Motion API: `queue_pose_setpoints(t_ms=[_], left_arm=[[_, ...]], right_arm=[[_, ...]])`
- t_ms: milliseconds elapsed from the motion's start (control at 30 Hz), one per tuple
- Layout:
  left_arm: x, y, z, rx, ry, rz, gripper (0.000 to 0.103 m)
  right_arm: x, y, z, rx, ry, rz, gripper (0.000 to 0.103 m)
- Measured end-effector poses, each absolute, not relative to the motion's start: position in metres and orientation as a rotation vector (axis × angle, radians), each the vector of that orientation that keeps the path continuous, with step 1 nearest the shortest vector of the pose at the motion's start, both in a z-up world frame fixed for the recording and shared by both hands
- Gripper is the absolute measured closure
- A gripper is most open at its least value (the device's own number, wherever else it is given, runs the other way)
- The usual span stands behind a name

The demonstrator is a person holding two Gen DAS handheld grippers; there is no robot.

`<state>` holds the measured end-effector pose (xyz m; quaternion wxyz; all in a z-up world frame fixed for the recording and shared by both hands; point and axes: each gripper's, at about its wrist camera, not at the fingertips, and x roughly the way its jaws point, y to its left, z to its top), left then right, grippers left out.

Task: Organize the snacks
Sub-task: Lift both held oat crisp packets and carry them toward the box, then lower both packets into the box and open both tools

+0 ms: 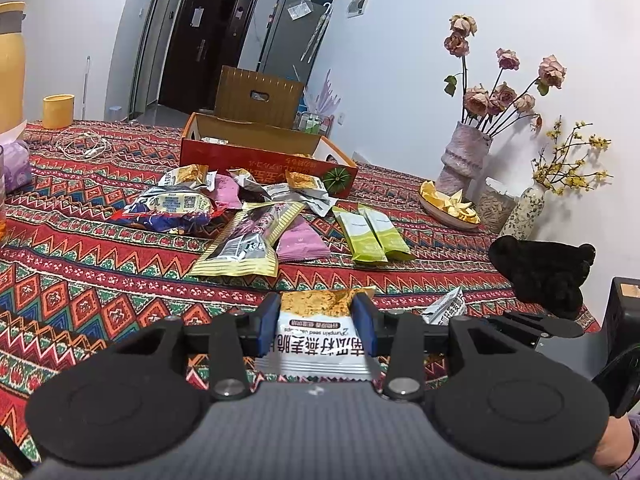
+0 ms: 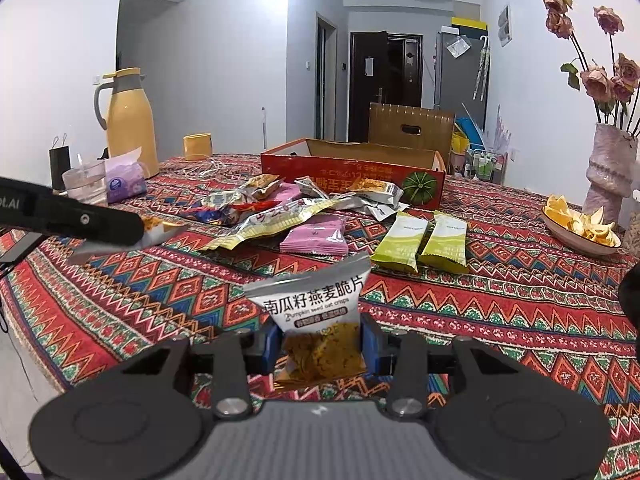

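Note:
My left gripper [image 1: 317,322] is shut on a white and gold pumpkin seed oat crisp packet [image 1: 316,344], its blue pads pressing both side edges above the patterned cloth. My right gripper [image 2: 320,340] is shut on a second packet of the same kind [image 2: 316,312], held with its grey top pointing away. The left gripper's arm [image 2: 72,216] and its packet [image 2: 160,228] show at the left of the right wrist view. Loose snack packets [image 1: 240,216] lie heaped in mid table before an open red and brown cardboard box [image 1: 264,152]. Two green sachets [image 1: 372,234] lie side by side to the heap's right.
A vase of dried roses [image 1: 464,152], a small vase of yellow twigs [image 1: 528,208] and a plate of yellow peel [image 1: 448,204] stand at the right. A yellow jug [image 2: 128,120], yellow cup [image 2: 197,146], tissue pack [image 2: 124,180] and plastic cup [image 2: 86,184] stand far left. A black plush object [image 1: 548,276] lies near right.

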<state>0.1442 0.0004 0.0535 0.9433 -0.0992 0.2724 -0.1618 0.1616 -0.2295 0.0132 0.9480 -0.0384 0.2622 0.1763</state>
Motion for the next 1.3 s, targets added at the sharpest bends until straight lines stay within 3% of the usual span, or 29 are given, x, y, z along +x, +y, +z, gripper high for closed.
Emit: queue_pose_setpoints(t_ms=[300, 767, 1067, 1300], left_arm=[[0.194, 0.007, 0.068, -0.199, 0.533, -0.343, 0.062], [0.345, 0.013, 0.115, -0.129, 0.436, -0.333, 0.062], [0.465, 0.011, 0.122, -0.161, 0.456, -0.295, 0.062], [0.557, -0.001, 0.117, -0.096, 0.469, -0.252, 0.062]], right_arm=[[0.205, -0.233, 0.02, -0.083, 0.525, 0.361, 0.064], [0.317, -0.245, 0.066, -0.106, 0.422, 0.385, 0.064], [0.421, -0.242, 0.095, -0.129, 0.394, 0.444, 0.064], [0.534, -0.226, 0.084, -0.129, 0.465, 0.472, 0.064]])
